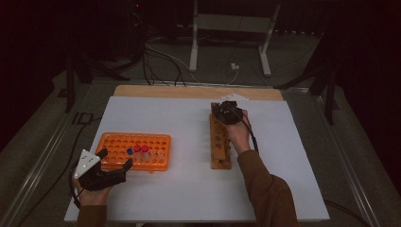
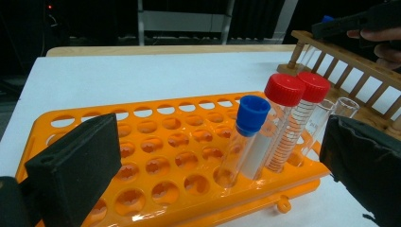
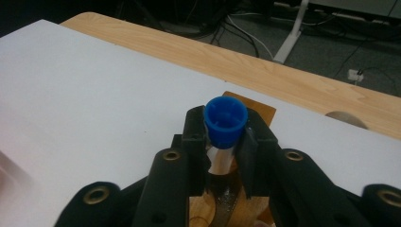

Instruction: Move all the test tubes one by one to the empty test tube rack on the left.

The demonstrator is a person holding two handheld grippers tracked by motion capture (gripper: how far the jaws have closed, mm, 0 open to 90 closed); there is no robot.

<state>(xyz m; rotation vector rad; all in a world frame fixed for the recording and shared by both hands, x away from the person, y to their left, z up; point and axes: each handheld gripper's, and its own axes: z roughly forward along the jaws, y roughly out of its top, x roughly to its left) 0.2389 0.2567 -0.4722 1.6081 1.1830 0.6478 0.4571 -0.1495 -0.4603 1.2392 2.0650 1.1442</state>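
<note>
Black right gripper clamps the blue-capped tube just under its cap, upright over the wooden rack. Light, slippery, breakable: grip below the cap, gently. Left gripper stands open.

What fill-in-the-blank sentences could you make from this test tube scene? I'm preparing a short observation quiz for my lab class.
1. The right tongs are shut on a tube with a ____ cap.
2. That tube stands in the ____ rack.
3. The plastic rack near the left tongs is coloured ____.
4. In the plastic rack, ____ tubes carry red caps.

Missing words: blue; wooden; orange; two
</note>
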